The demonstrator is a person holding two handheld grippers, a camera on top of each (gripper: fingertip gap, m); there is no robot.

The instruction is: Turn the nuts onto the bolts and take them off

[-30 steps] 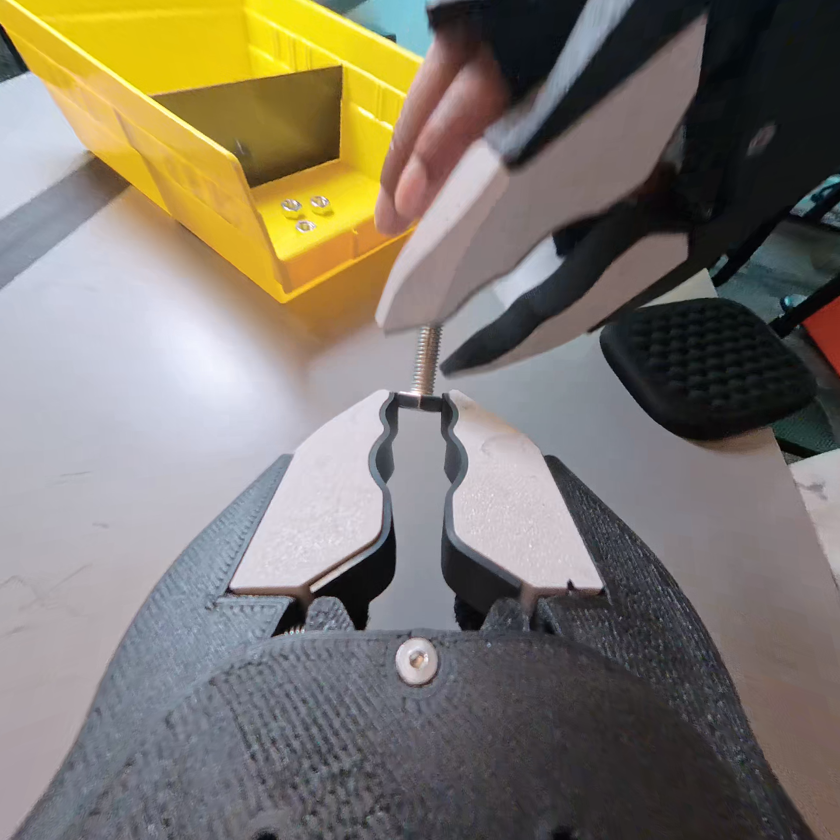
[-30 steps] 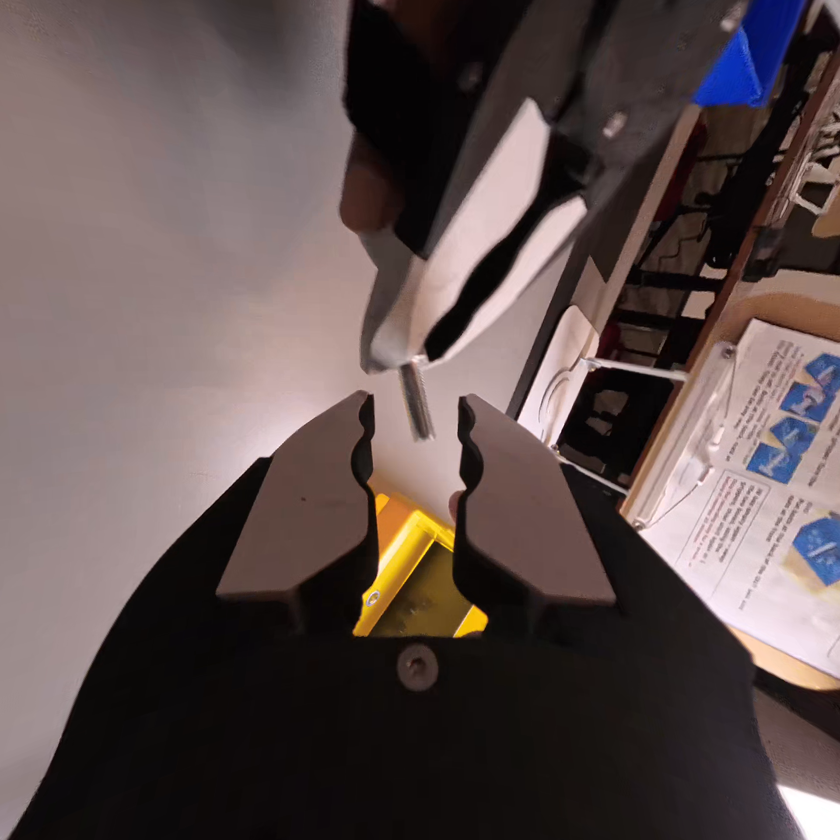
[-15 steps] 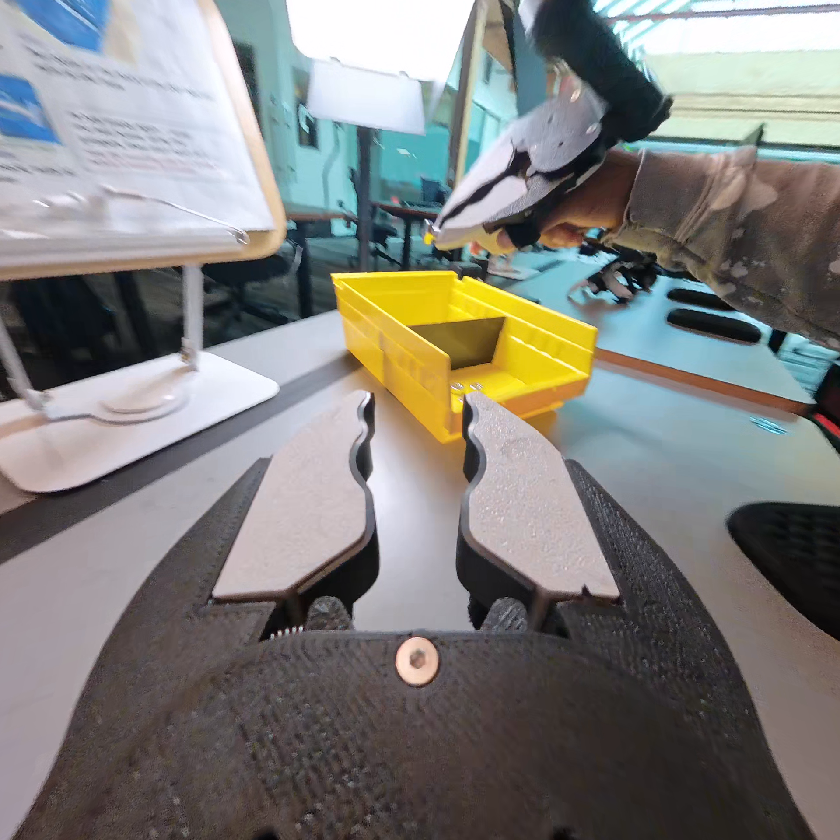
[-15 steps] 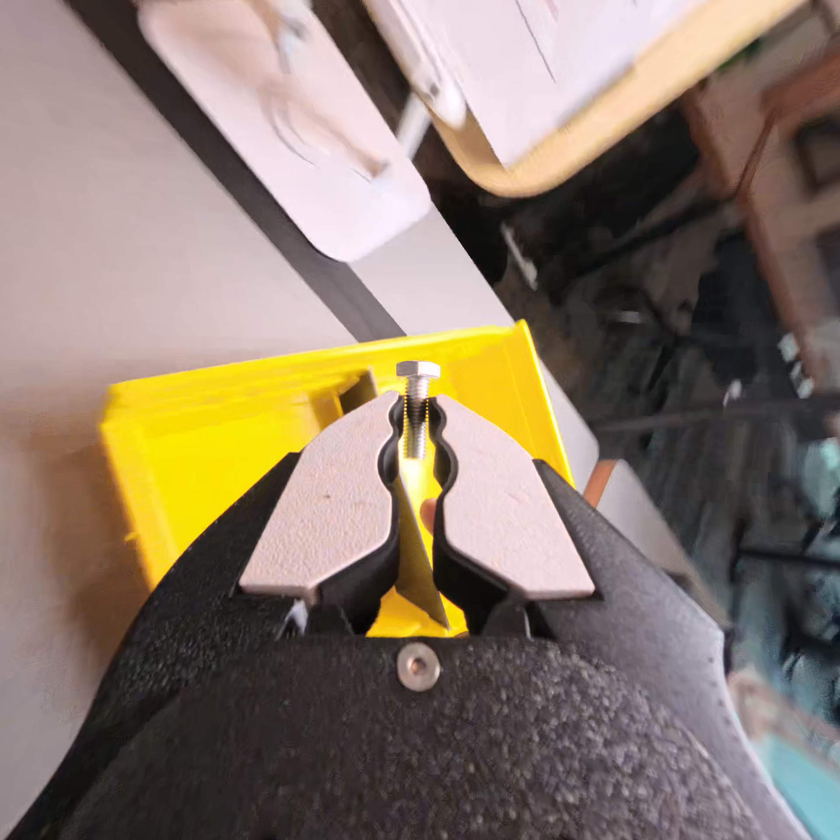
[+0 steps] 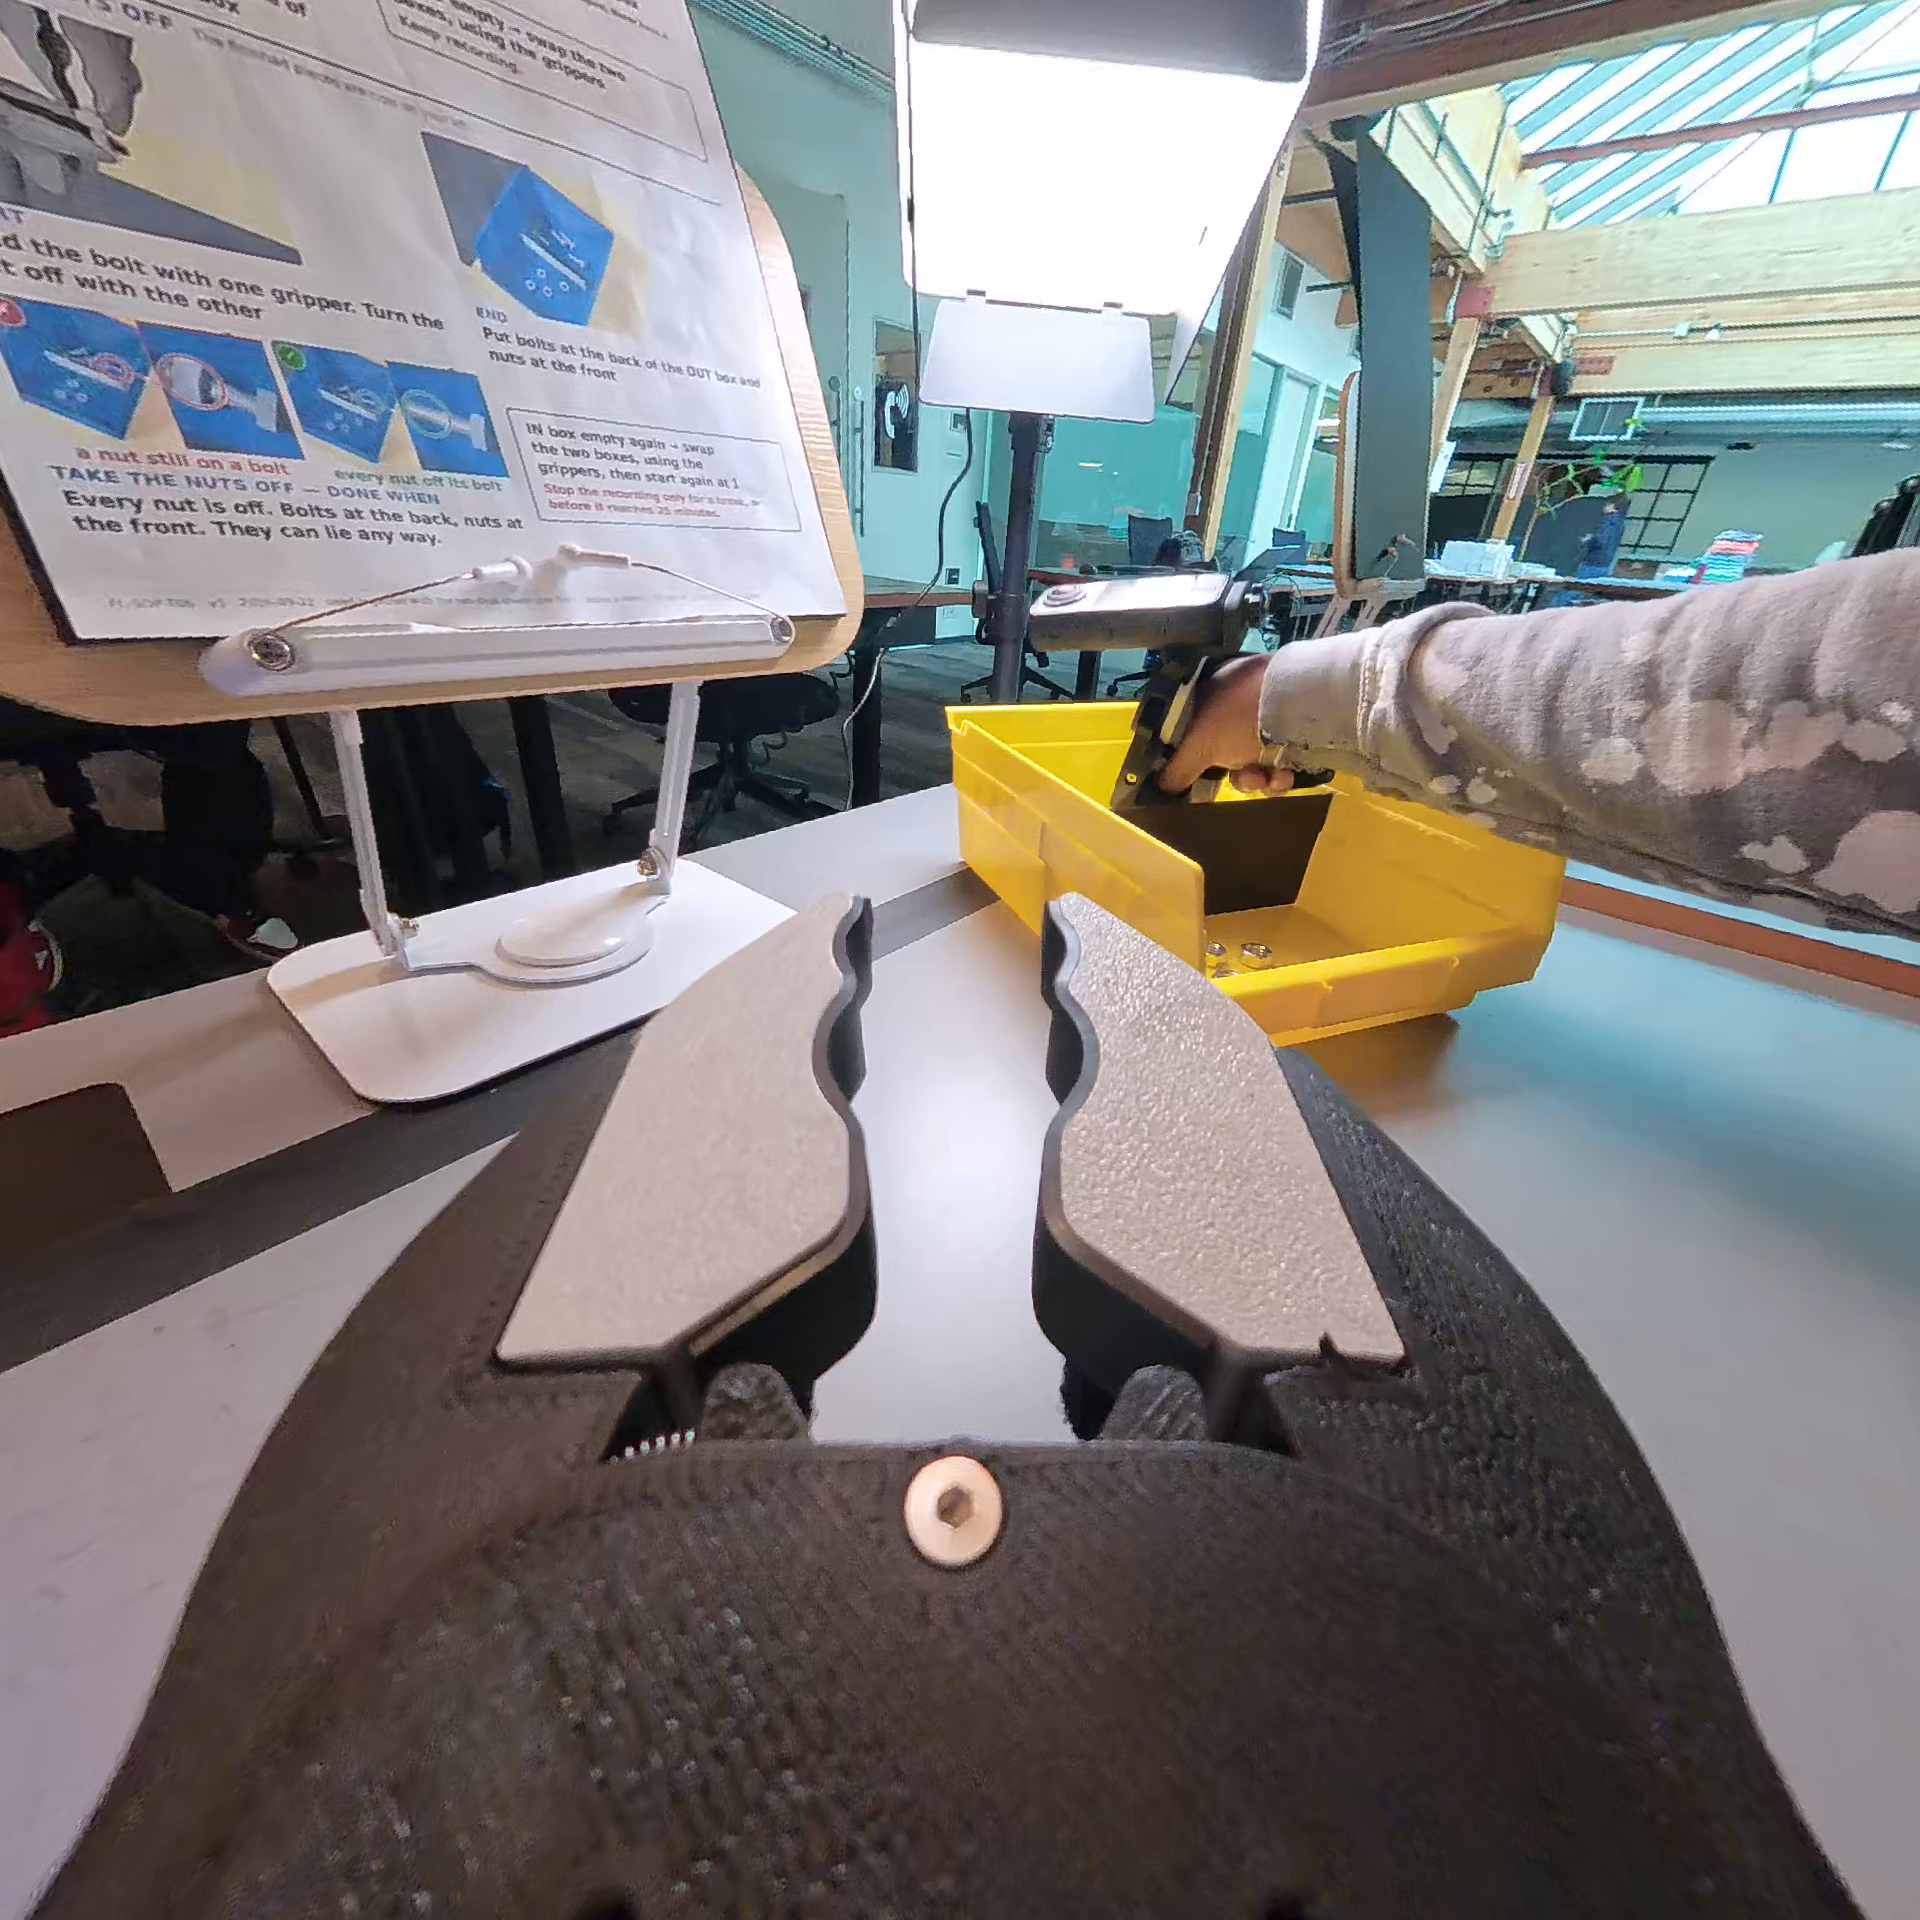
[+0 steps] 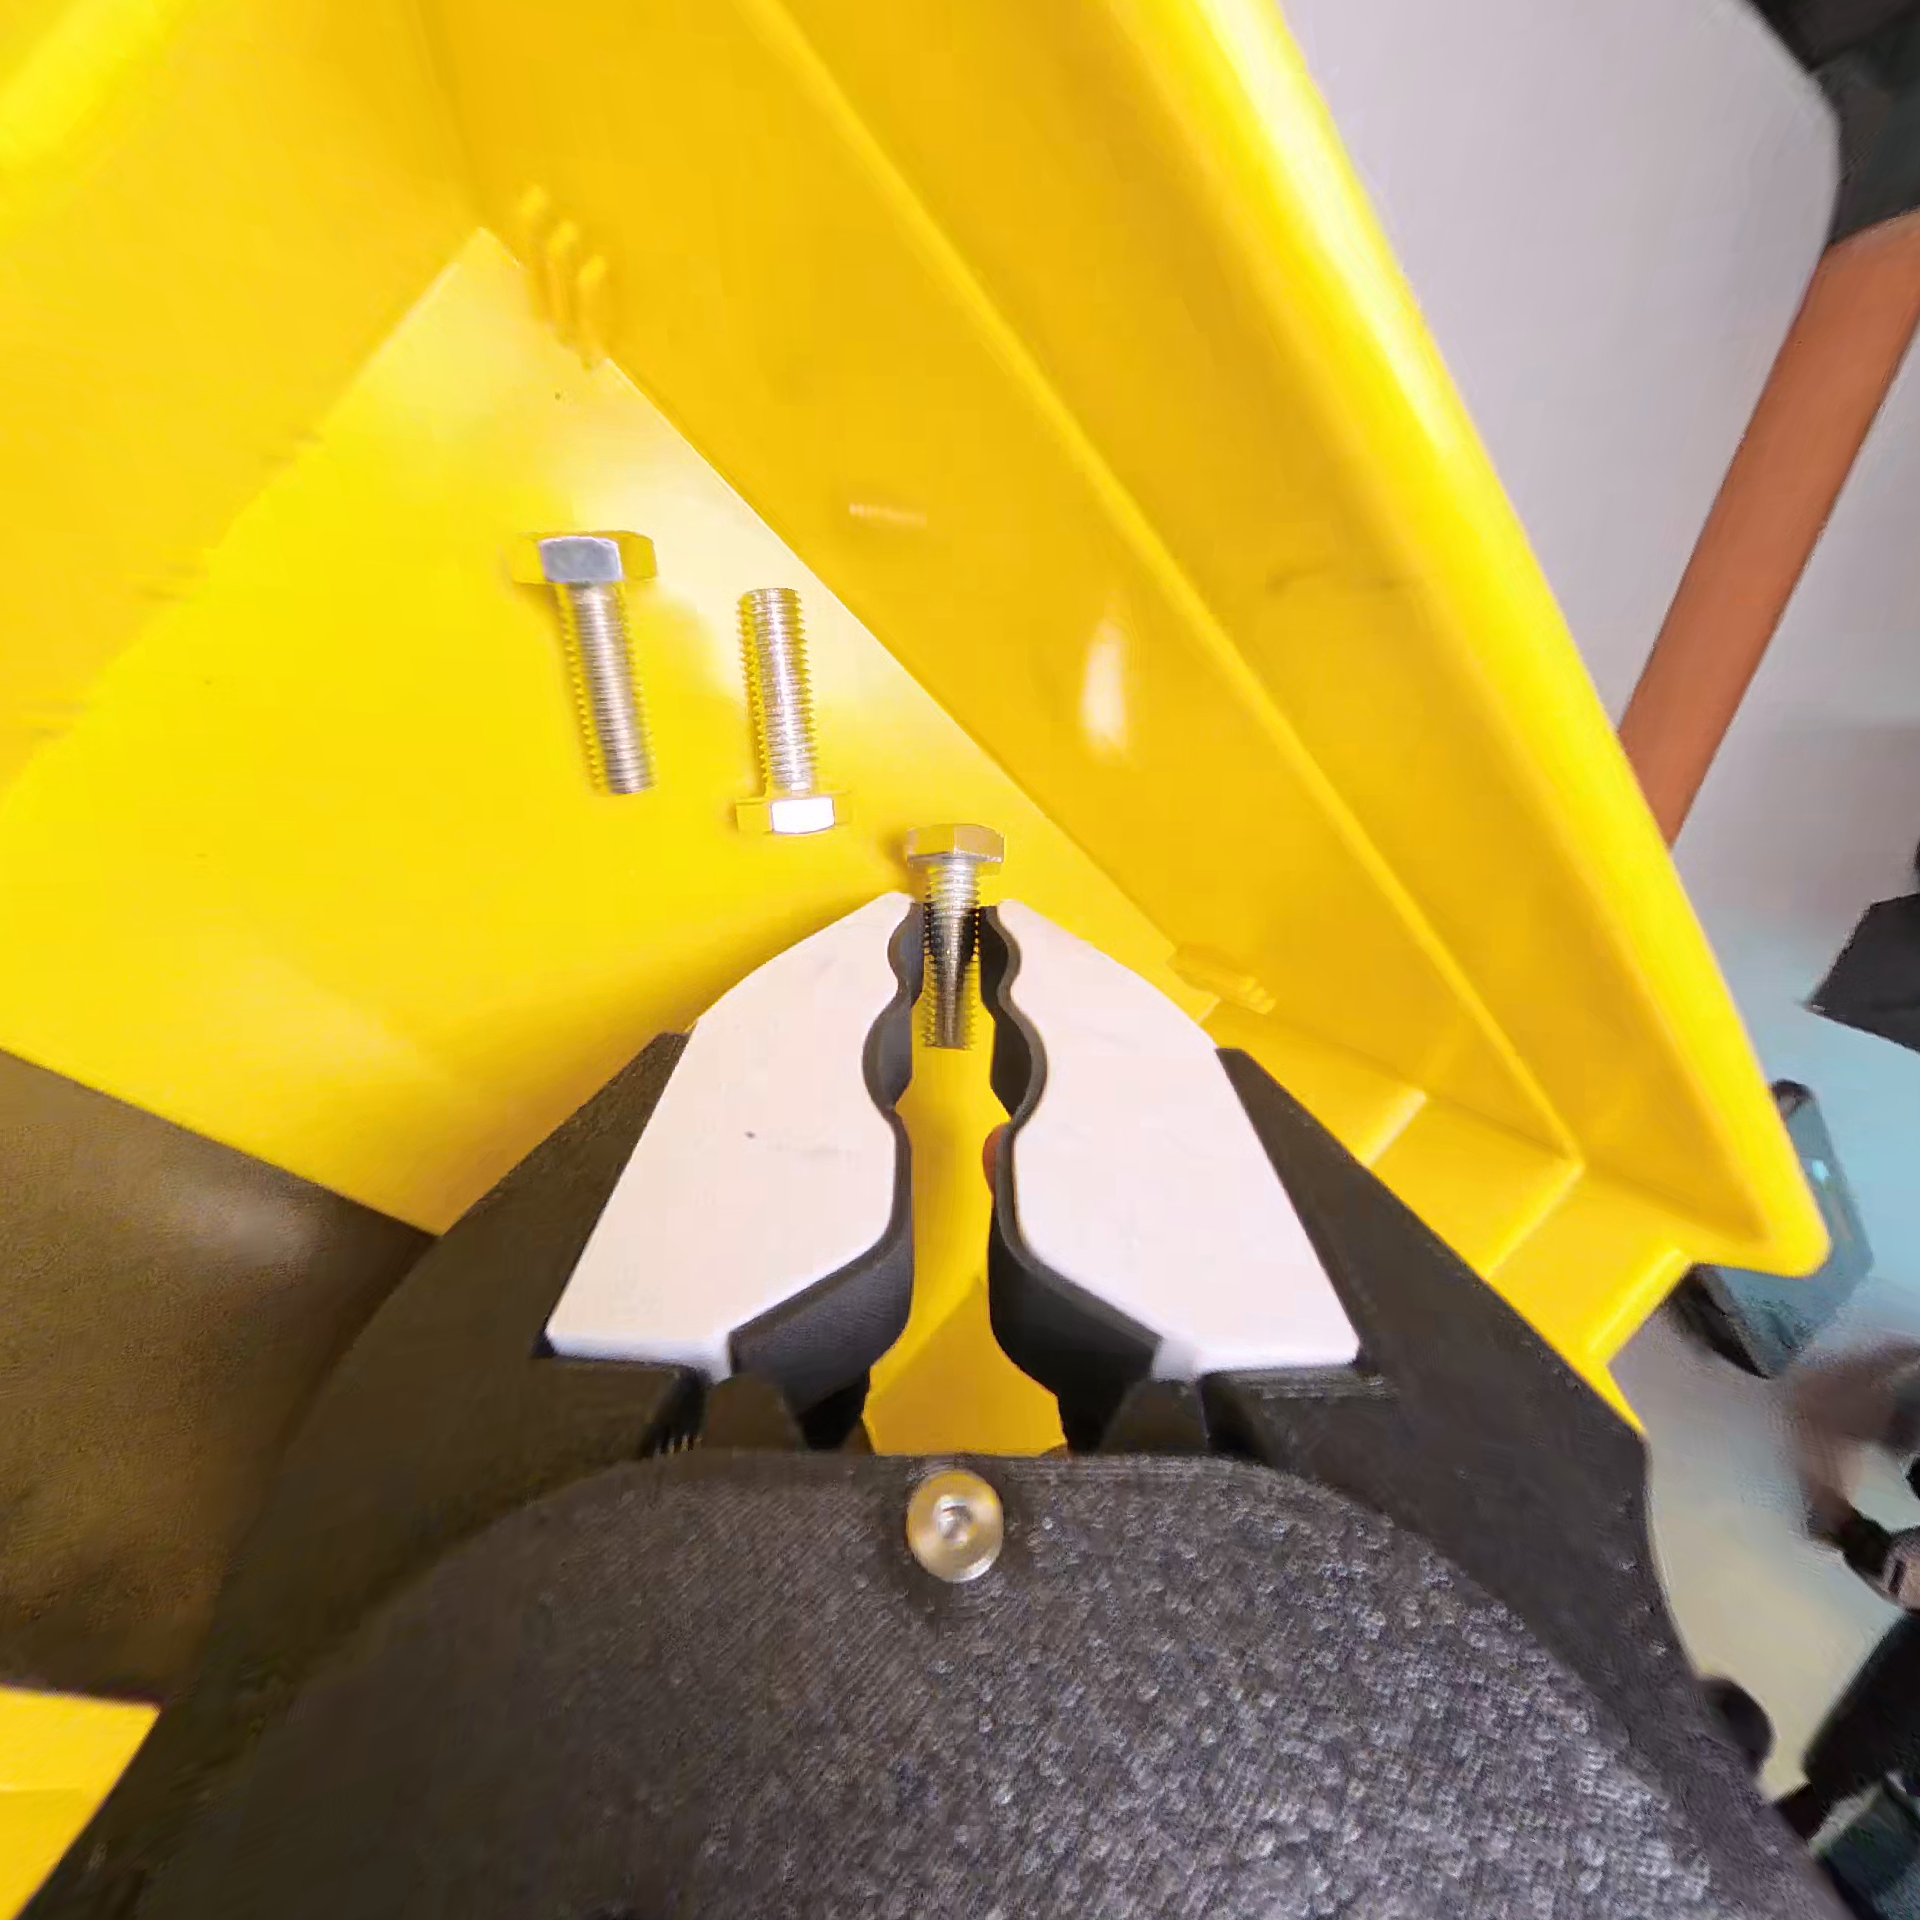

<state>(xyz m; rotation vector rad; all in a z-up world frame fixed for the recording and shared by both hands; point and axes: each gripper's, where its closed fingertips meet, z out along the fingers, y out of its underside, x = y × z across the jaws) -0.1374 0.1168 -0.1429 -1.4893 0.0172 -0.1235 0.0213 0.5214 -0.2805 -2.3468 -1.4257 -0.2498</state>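
Fingers of the right gripper are pinching a bare bolt by its threads, head forward, lowering it beside 2 loose bolts in the yellow bin, probably to drop it there. Left gripper is idling over the table, fingers spread, gripping nothing; nuts are lying in the bin's front section.

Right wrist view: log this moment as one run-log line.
right tongs: shut on hex bolt | over yellow bin back compartment | two loose bolts on floor | left tongs: open, empty
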